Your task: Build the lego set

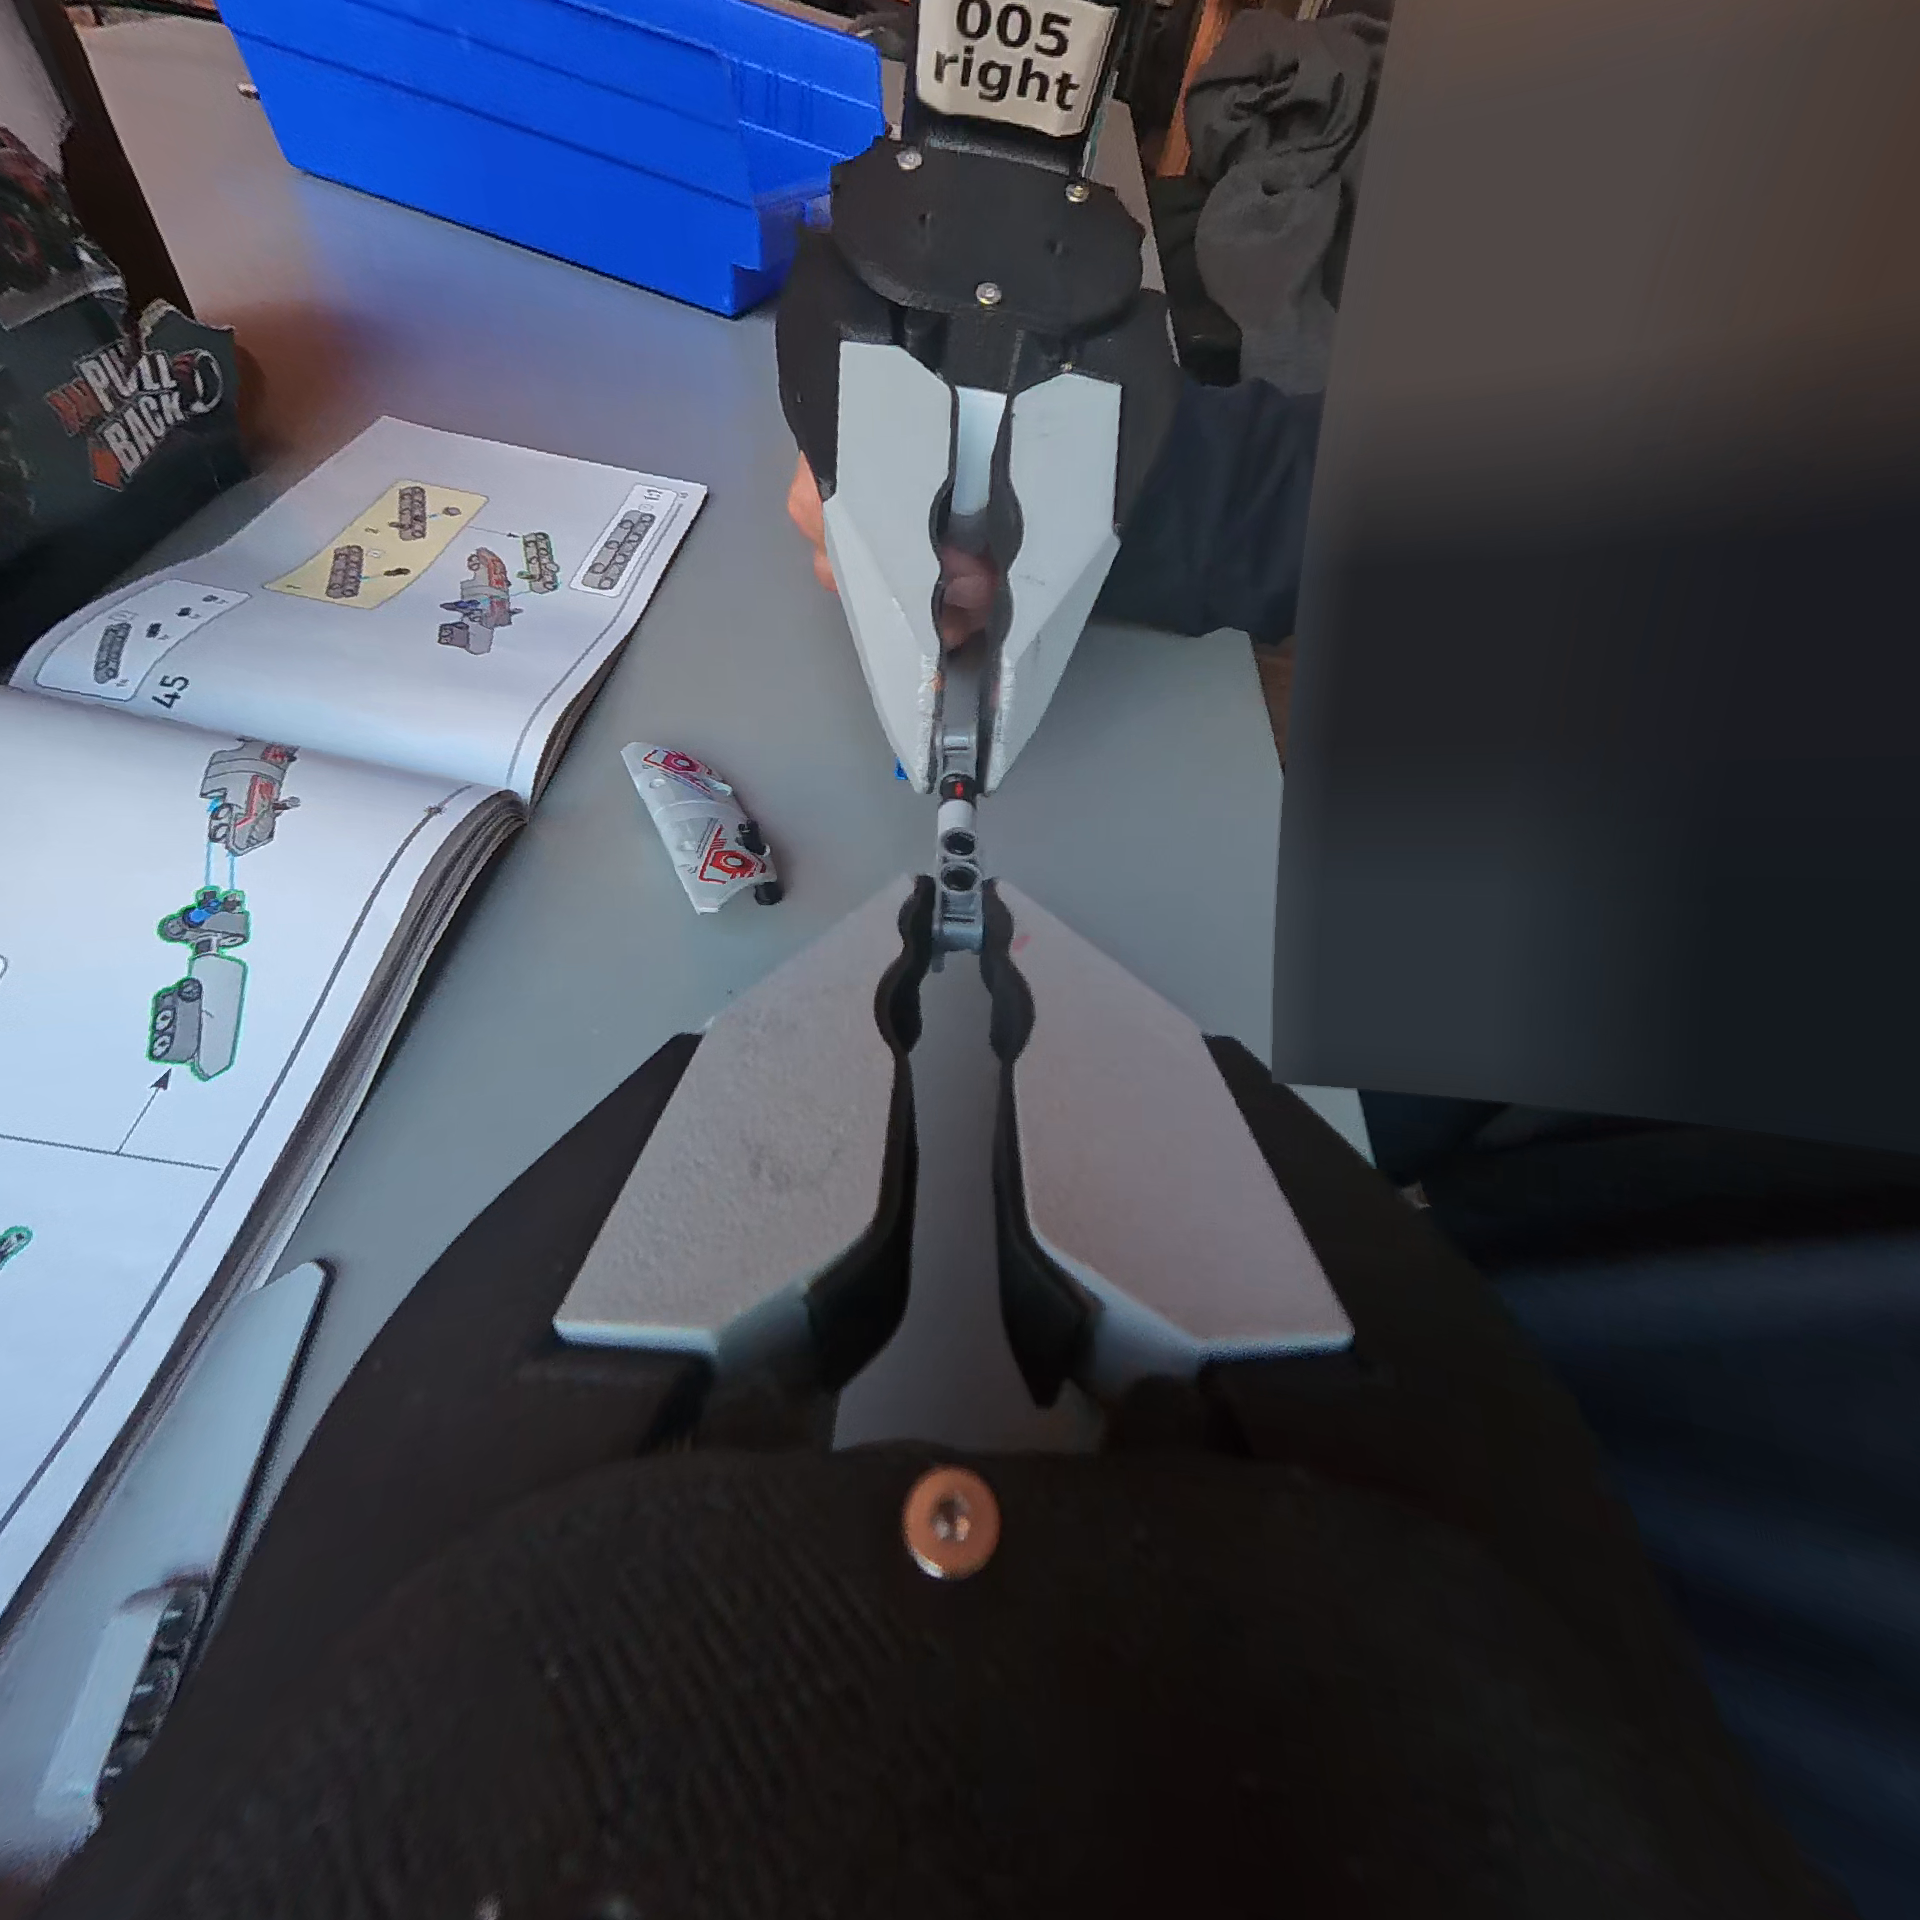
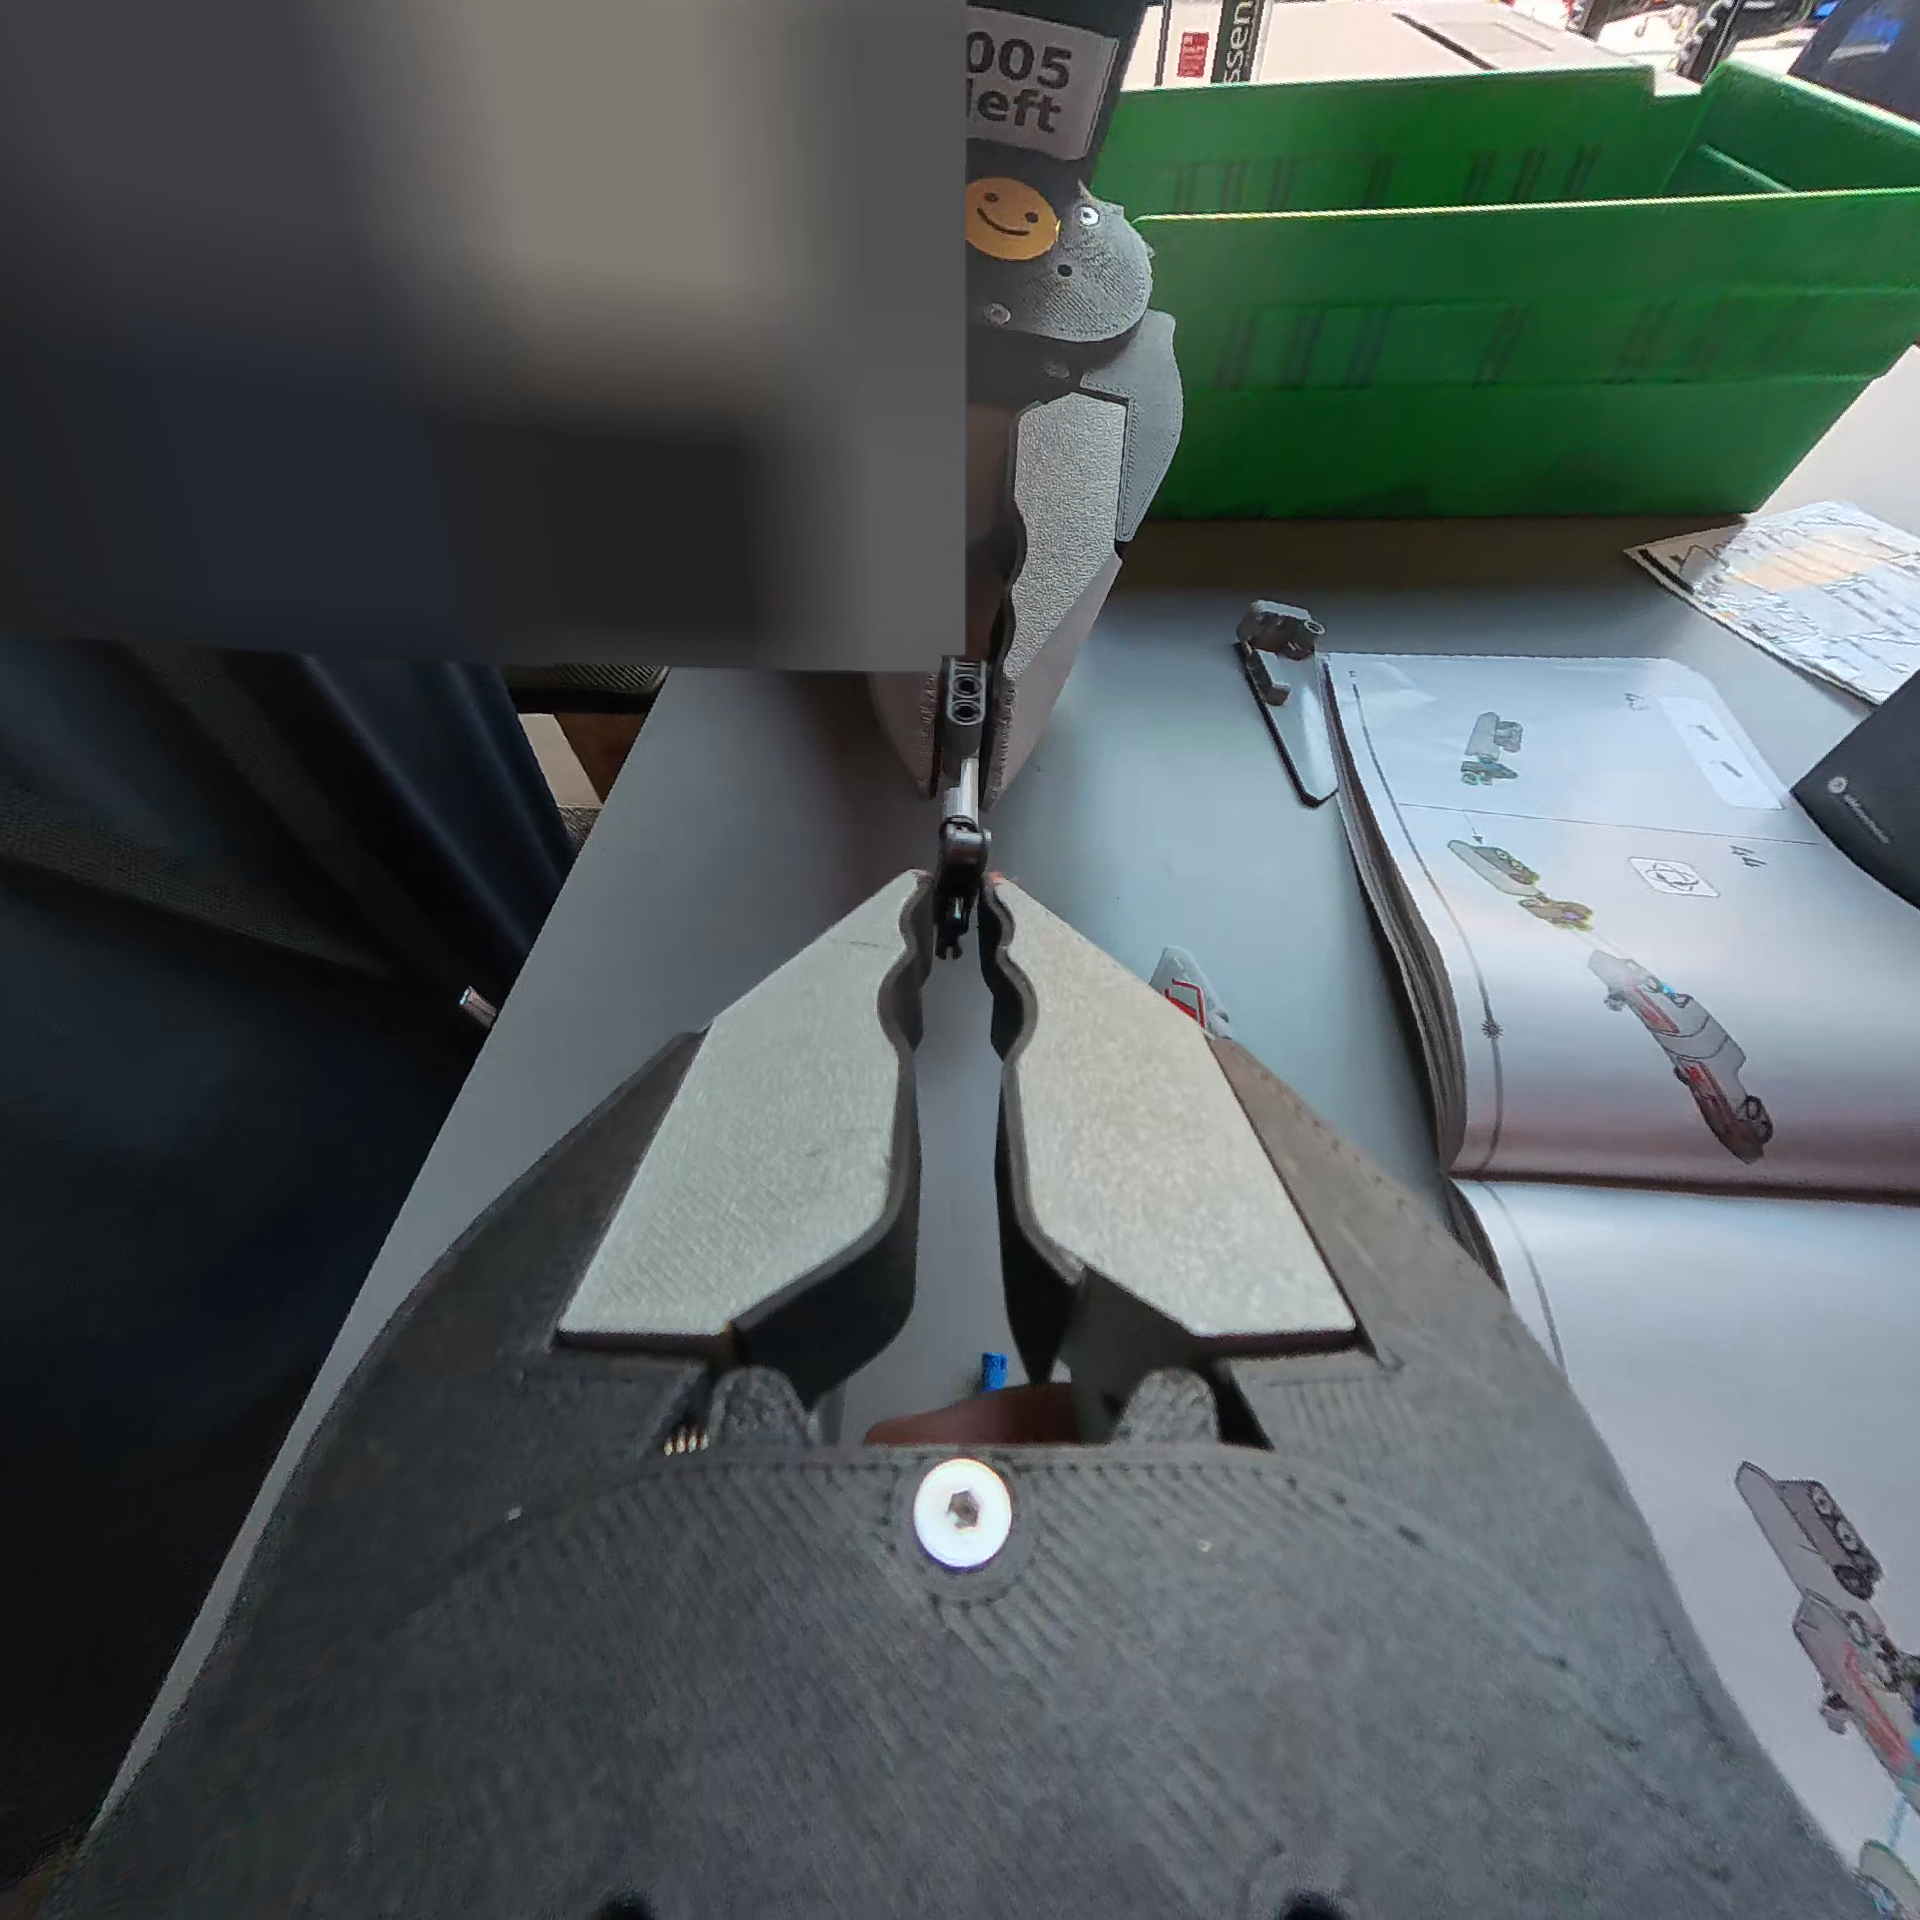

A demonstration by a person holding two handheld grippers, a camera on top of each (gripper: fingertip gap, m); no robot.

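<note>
My left gripper (image 1: 954, 902) is shut on a light grey Technic beam (image 1: 958, 852) with holes and holds it above the grey table (image 1: 644, 997). My right gripper (image 1: 958, 774) faces it tip to tip, shut on a small dark connector piece (image 1: 954, 727). The two pieces meet between the tips; a black and red pin shows at the joint. In the right wrist view, my right gripper (image 2: 956, 894) clamps the dark connector (image 2: 954, 914). A thin axle joins it to the beam (image 2: 968, 698) in my left gripper (image 2: 971, 779).
An open instruction booklet (image 1: 260, 831) lies left, also in the right wrist view (image 2: 1610, 935). A grey panel with red stickers (image 1: 707, 831) lies beside it. A blue bin (image 1: 582, 135), a green bin (image 2: 1507, 312), a loose grey part (image 2: 1283, 644) and a torn bag (image 1: 104, 395) stand around. Less than 4 cm separates the two grippers' tips.
</note>
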